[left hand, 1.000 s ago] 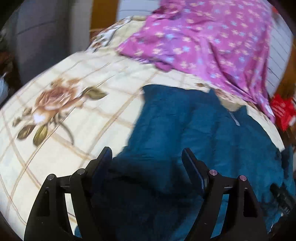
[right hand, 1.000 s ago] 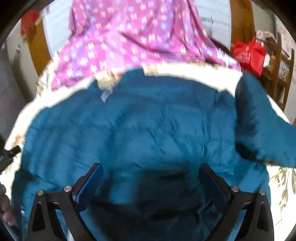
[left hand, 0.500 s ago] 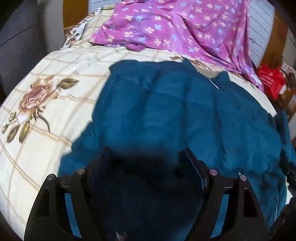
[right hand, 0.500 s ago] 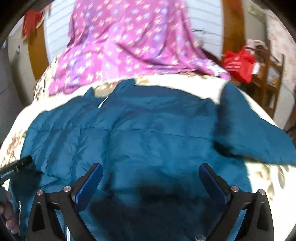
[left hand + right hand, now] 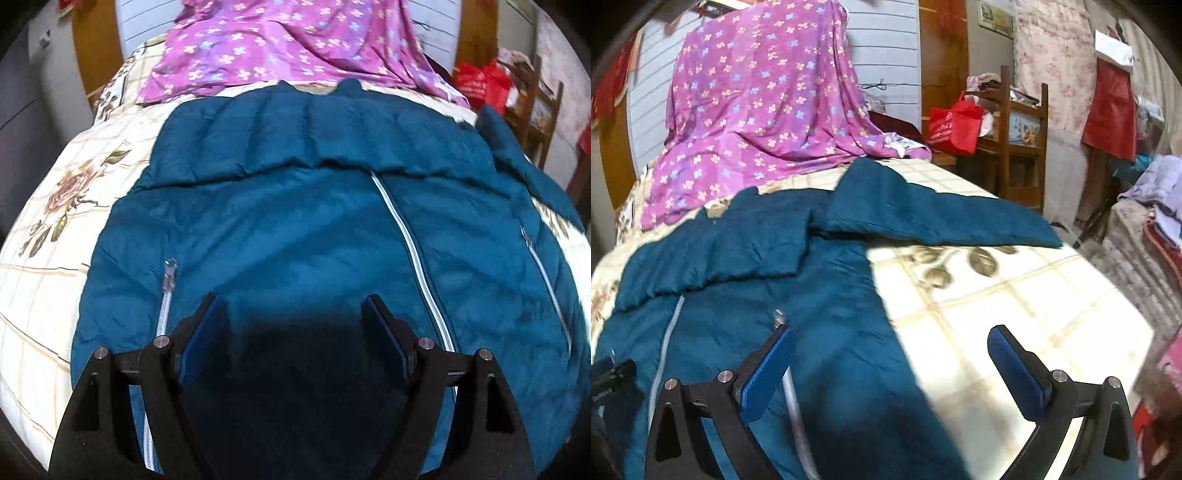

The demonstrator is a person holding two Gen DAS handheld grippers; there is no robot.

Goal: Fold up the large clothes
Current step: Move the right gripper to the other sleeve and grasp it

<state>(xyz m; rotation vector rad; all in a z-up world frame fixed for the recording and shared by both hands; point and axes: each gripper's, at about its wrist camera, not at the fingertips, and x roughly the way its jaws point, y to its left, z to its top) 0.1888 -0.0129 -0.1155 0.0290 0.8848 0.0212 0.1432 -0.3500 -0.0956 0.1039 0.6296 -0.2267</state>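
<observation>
The puffy teal jacket (image 5: 295,221) on the bed (image 5: 1015,295) looks light, soft and slippery; both spread, empty tools, left tool (image 5: 293,325) and right tool (image 5: 892,363), should pinch its hem or sleeve cuff (image 5: 1034,232).

I see bed, cream floral checked cover (image 5: 1015,295) | purple flowered sheet (image 5: 764,110) heaped at far end against white slatted wall (image 5: 886,44) | red bag (image 5: 955,127) on wooden shelf unit (image 5: 1023,136) right of bed | red garment (image 5: 1112,110) hanging beyond shelf
</observation>
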